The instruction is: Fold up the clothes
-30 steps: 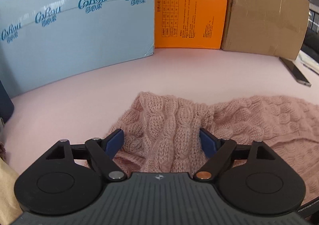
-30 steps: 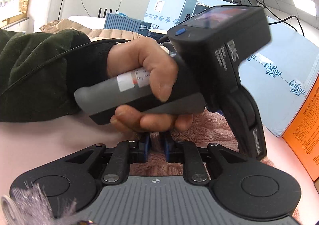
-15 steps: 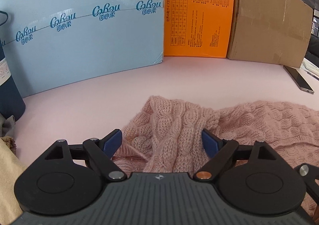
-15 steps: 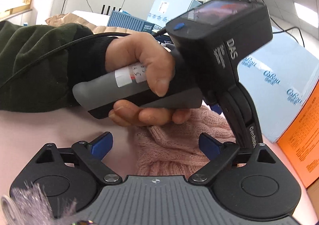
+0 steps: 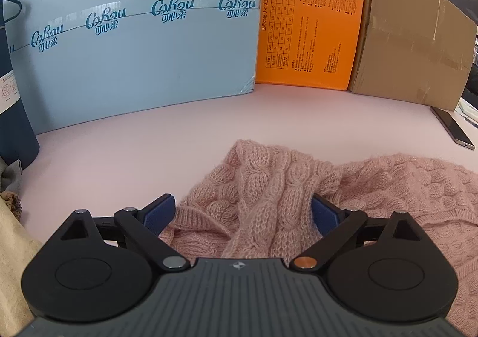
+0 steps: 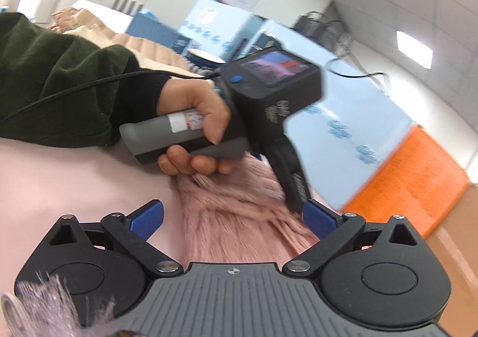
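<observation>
Knitwear comes first: a pale pink cable-knit sweater lies rumpled on the pink tabletop, filling the lower centre and lower right of the left wrist view, with one thick bunched ridge running from the bottom centre up toward the middle of the frame. That ridge sits directly between the blue-padded fingers of the left gripper, which are spread wide with knit between them but not pinched; its long axis runs roughly along the gripper's forward line, so the pads would meet it across its width. In the right wrist view, which is motion-blurred, the same pink knit fills the lower centre, lying between the parted fingers of the right gripper, which clamps nothing. The left gripper's black body appears in the centre of that frame, held by a person's hand in a dark green sleeve, right over the fabric. Both grippers are thus at the garment, the left squarely astride the ridge. Whether the sweater is partly folded or merely bunched cannot be told. Behind stand a light blue printed carton, an orange box and a brown cardboard box.
</observation>
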A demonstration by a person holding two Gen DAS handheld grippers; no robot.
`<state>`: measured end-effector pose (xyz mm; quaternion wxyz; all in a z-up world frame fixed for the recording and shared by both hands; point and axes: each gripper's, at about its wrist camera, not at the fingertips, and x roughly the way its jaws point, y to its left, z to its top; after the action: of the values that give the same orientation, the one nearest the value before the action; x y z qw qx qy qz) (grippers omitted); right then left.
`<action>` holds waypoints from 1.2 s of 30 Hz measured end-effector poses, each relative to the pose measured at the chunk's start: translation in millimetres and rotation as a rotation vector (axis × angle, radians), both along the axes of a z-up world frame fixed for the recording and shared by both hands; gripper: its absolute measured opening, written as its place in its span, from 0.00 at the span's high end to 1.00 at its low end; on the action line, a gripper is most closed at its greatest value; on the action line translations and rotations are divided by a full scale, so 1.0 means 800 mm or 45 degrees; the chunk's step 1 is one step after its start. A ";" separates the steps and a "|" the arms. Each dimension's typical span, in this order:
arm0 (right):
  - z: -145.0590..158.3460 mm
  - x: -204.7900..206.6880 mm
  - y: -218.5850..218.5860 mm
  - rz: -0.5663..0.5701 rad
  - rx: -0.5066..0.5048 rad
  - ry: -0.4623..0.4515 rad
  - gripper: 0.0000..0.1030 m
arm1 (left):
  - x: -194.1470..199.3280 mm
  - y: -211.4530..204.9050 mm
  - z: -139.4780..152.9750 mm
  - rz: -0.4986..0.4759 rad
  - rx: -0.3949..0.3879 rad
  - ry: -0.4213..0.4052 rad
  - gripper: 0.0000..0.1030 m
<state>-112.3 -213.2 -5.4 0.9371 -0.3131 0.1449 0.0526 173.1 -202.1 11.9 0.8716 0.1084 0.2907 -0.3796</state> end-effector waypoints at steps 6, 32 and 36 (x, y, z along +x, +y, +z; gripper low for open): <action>0.007 -0.106 -0.032 -0.218 0.099 -0.080 0.00 | -0.006 0.011 0.004 0.003 -0.075 0.006 0.07; -0.071 -0.334 -0.288 -0.752 1.550 -0.636 0.00 | -0.314 -0.142 0.044 -0.727 -0.060 0.091 0.07; -0.075 -0.354 -0.295 -0.727 1.640 -0.702 0.00 | -0.346 -0.241 0.032 -0.753 0.066 0.206 0.07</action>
<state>-395.8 -449.4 -65.5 0.9143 0.3443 -0.0786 -0.1983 -103.4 -394.9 37.2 0.6942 0.1799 0.3247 -0.6167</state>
